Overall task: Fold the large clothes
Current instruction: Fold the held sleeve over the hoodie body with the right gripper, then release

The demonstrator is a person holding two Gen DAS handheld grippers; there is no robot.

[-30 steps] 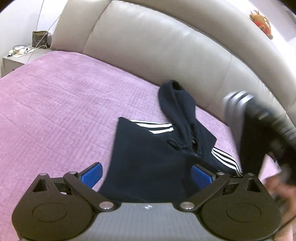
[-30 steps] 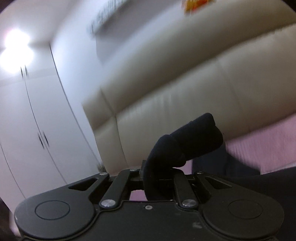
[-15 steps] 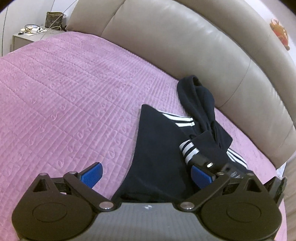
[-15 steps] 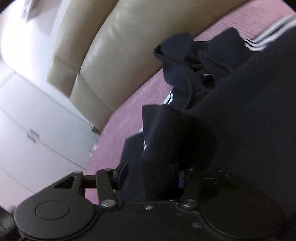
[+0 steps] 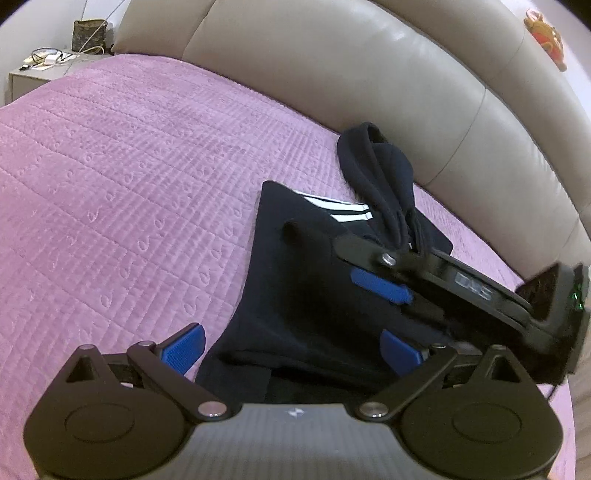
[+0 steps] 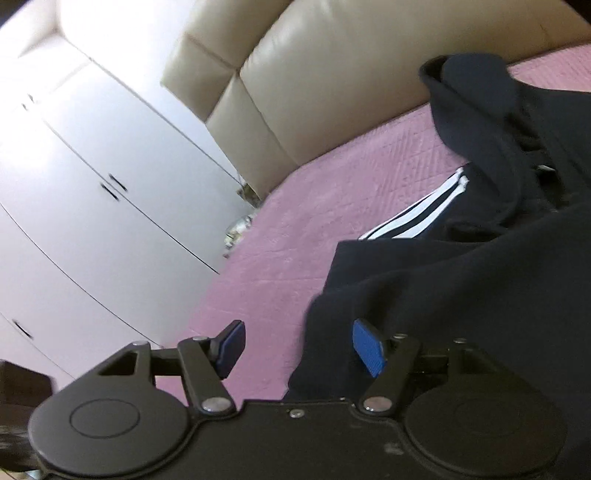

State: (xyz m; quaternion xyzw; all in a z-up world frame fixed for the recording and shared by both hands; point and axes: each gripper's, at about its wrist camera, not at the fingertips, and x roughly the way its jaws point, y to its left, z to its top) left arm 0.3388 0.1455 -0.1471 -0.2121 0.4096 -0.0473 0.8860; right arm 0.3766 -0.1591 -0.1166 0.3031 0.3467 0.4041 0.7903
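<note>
In the left wrist view, the dark hoodie [image 5: 303, 295] lies on the pink bedspread [image 5: 129, 184] near the headboard [image 5: 332, 74], and the left gripper [image 5: 291, 349] hovers with jaws apart, holding nothing, probably ready for the next fold. In the right wrist view, the right gripper [image 6: 299, 345] is opening its jaws; cloth lies between the pads, unpressed, so it seems to lay a folded part down.

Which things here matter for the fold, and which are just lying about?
In the job: dark hoodie with white stripes; left gripper, open; right gripper, jaws opening, nothing clamped.

Lying about: orange plush toy; brown bag and cables on the nightstand; wardrobe.
</note>
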